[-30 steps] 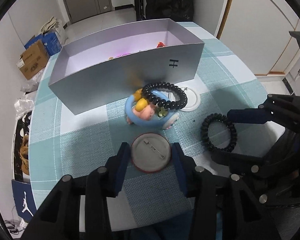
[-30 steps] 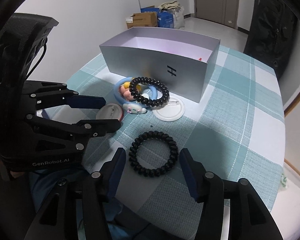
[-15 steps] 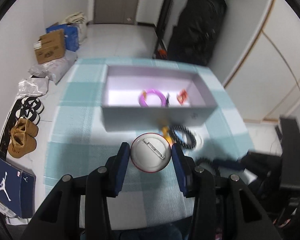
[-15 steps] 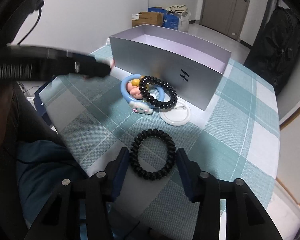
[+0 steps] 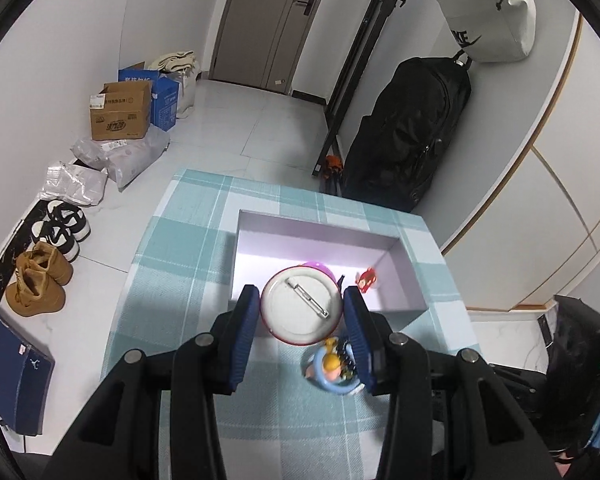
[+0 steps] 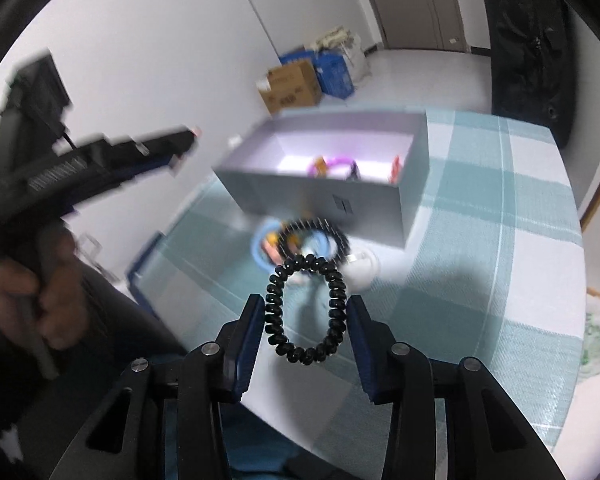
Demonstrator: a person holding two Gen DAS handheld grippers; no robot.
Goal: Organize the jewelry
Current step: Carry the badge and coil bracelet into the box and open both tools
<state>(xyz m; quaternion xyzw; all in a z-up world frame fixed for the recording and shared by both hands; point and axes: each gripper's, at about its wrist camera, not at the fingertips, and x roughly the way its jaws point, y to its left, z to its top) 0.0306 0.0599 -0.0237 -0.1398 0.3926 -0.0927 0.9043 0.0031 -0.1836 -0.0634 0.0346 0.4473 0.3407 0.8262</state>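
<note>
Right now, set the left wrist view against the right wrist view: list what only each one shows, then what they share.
Only the left wrist view: the left gripper clamped on the round pin badge, which it holds over the box's near wall; shoes on the floor; a black bag by the wall.

Only the right wrist view: the right gripper gripping a black coil hair tie, squeezed into an oval; a white badge lying near the box; the person's hand.

Both: the open silver box holding a purple ring, and the checked tablecloth.
</note>
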